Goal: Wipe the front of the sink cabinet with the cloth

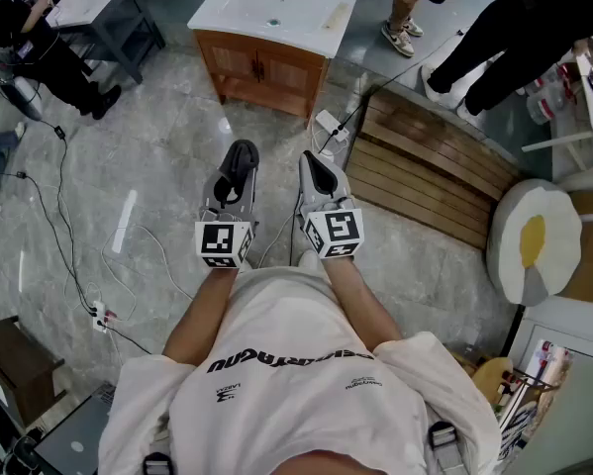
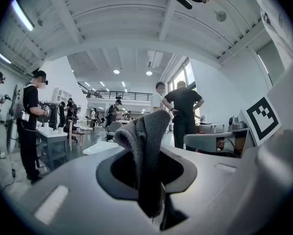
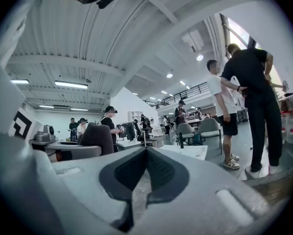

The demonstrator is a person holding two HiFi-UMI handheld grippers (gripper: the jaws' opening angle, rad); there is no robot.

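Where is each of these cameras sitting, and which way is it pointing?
Head view: on the person's head, looking steeply down at the sink cabinet; shows forearms, shirt, left gripper and right gripper.
Left gripper view: on the left gripper, looking forward along jaws shut on the grey cloth.
Right gripper view: on the right gripper, facing likewise; jaws together, empty.
Shared: head and left gripper views both show the cloth.

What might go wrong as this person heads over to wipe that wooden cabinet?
Tripping: a white power strip lies at the foot of the brown wooden sink cabinet, on the way there.
Dropping: the grey cloth sticks out of the left hand-held gripper in a loose bunch, so hard rubbing may pull it free.
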